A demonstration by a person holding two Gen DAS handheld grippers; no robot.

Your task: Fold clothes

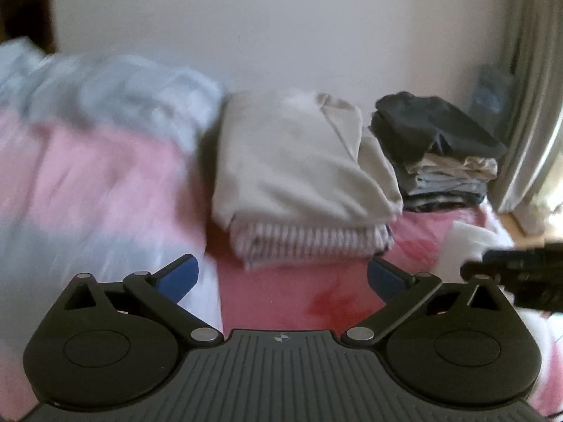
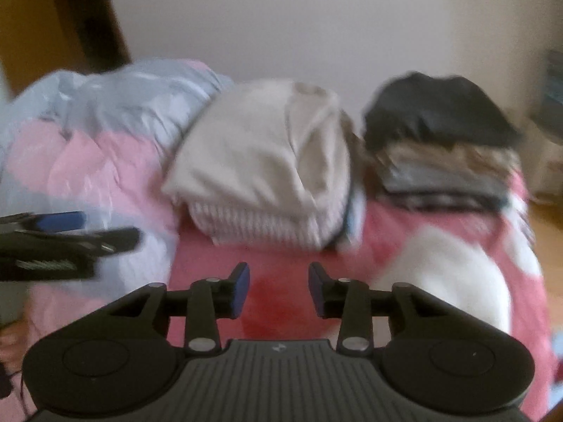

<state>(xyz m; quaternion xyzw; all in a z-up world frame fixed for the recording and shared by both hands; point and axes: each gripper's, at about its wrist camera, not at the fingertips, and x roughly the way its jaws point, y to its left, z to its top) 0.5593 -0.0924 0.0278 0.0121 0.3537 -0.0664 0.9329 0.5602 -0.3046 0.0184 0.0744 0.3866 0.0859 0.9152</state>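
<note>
Clothes lay in two folded stacks at the far edge of the bed [image 1: 292, 292], against the wall. In the centre of the left wrist frame sat the beige stack [image 1: 292, 161]: a pale top folded flat over a striped knit whose ribbed edge showed at the front. To its right, touching or nearly so, stood the dark stack [image 1: 447, 154], several thin folded layers capped by a black garment. Both stacks seemed set back there to keep the near part of the pink cover bare as working room, which suggested finished pieces were being parked out of the way.

A crumpled blue-and-pink duvet [image 1: 88, 133] filled the left of that frame, pushed aside rather than folded. A white patch [image 2: 447, 274] lay at the right of the right wrist frame; whether it was a garment or part of the cover's print could not be told through the blur.

Left hand-held gripper [image 1: 283, 276] had its jaws spread wide with nothing between them, low over the pink cover. Right hand-held gripper [image 2: 279, 286] was also parted, more narrowly, and empty, above the red mark on the cover. Both pointed toward the stacks, probably between garments, ready for the next piece
</note>
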